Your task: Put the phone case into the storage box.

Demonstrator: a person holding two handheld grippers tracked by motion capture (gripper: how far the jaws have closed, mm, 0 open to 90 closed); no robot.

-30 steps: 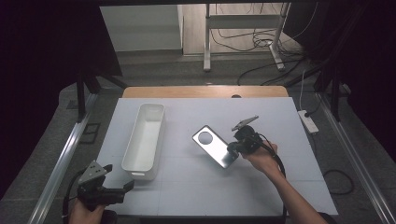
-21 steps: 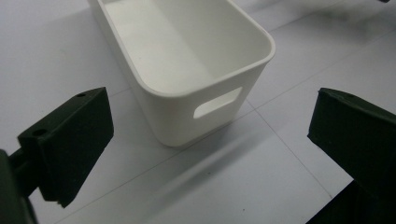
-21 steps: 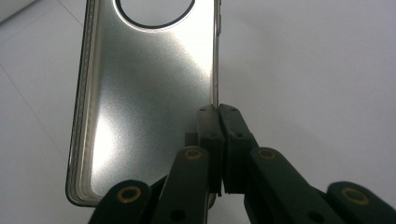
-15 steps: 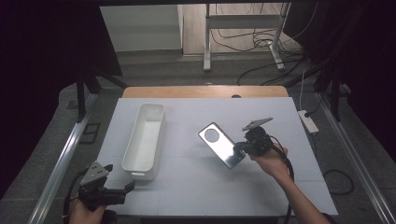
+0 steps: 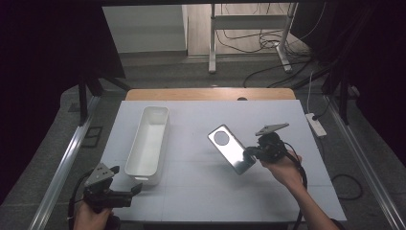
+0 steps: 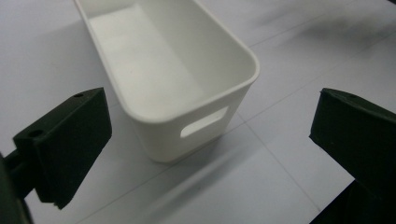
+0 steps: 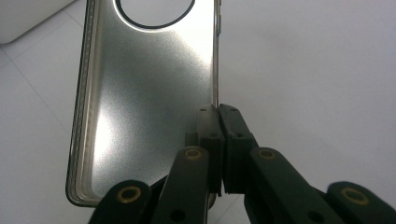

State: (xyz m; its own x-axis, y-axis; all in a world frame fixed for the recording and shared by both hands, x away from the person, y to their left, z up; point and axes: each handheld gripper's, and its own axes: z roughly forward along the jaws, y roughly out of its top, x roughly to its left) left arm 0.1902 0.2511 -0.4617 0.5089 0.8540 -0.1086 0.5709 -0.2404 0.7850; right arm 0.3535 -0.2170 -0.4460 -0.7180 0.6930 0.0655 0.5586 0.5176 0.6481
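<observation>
A silver phone case [image 5: 229, 147] with a round camera hole hangs tilted just above the white table [image 5: 201, 191], right of centre. My right gripper [image 5: 250, 153] is shut on its near right edge. In the right gripper view the two jaws pinch the thin rim of the case [image 7: 149, 93] at my right gripper [image 7: 218, 112]. A long white bin [image 5: 148, 143] stands left of centre, and nothing lies in it. My left gripper [image 5: 130, 194] rests open near the bin's near end. The left gripper view shows the bin [image 6: 201, 112] ahead of my left gripper [image 6: 212, 140], apart from both jaws.
A wooden strip [image 5: 210, 94] runs along the table's far edge. A white power strip [image 5: 315, 123] lies on the floor to the right, with cables and a metal stand [image 5: 249, 28] beyond the table. Metal rails run down both sides.
My right gripper has carried the phone case to the right and slightly up. The left gripper and the bin have stayed where they were.
</observation>
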